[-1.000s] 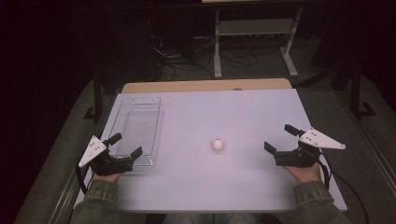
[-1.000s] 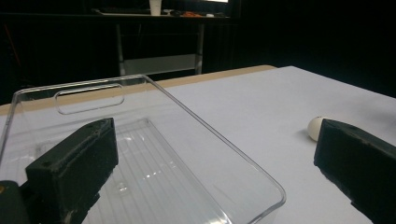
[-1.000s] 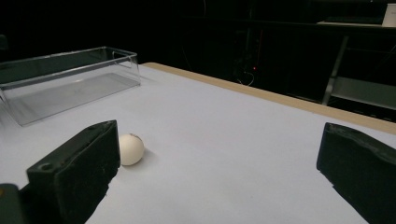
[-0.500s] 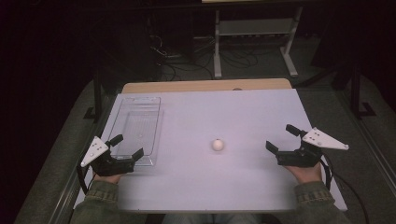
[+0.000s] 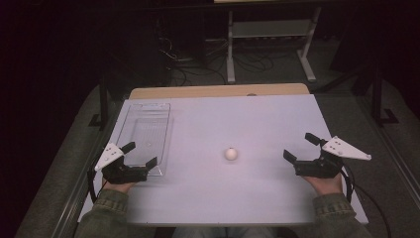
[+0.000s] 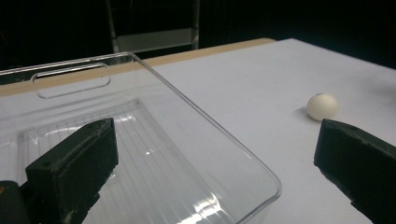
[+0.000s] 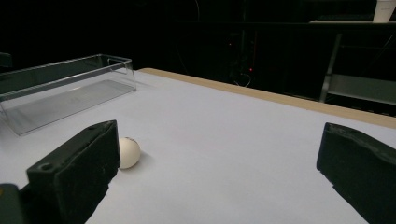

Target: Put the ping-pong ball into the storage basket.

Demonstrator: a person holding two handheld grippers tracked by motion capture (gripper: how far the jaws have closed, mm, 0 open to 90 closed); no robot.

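Observation:
A small white ball (image 5: 230, 153) rests on the white table (image 5: 237, 119) near its middle, also seen as the ball (image 6: 322, 106) and the ball (image 7: 129, 152). A clear plastic tray (image 5: 146, 134) lies empty along the table's left side. My left gripper (image 5: 139, 154) is open, held at the tray's near end, one jaw over the tray (image 6: 154, 154) and one outside it. My right gripper (image 5: 301, 147) is open at the right, well apart from the ball, nothing between its jaws.
The table's far edge shows a wooden strip (image 5: 218, 91). Beyond it stand a metal shelf frame (image 5: 270, 29) and cables on the dark floor. The tray has a handle slot (image 6: 71, 80) at its far end.
The right gripper has drifted slightly right and toward the near edge. The left gripper, ball and tray stay where they were.

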